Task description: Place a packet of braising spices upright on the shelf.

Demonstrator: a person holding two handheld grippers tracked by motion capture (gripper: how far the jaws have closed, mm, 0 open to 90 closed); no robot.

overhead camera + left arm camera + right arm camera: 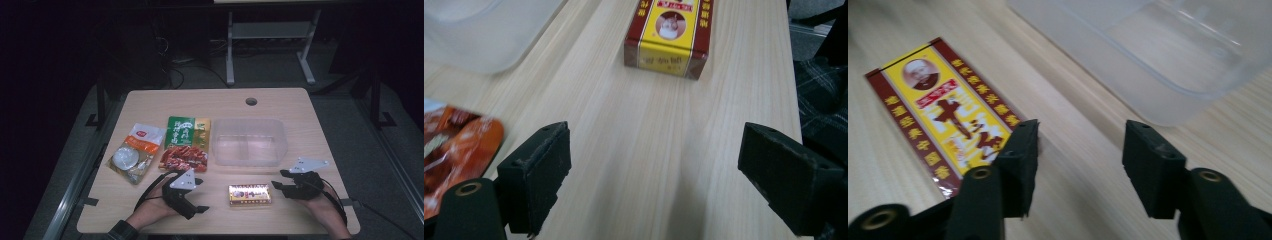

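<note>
My right gripper (278,181) sits with its jaws parted and empty, just right of the yellow-and-red box (249,194), the nearer of my two tools. The box lies flat near the table's near edge, long axis running left to right. My left gripper (199,196), wide and empty, waits farther off to its left.

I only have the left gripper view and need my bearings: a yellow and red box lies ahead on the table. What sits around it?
Observer: The right tool rests just off the yellow and red box, on its far side from your left tool.
Operator: Is that tool closed on the box?
Observer: No. In the right gripper view its jaws stand open over bare table, the box beside one jaw.
Operator: What is the pale thing at my upper left?
Observer: A clear plastic container, empty, with two compartments.
</note>
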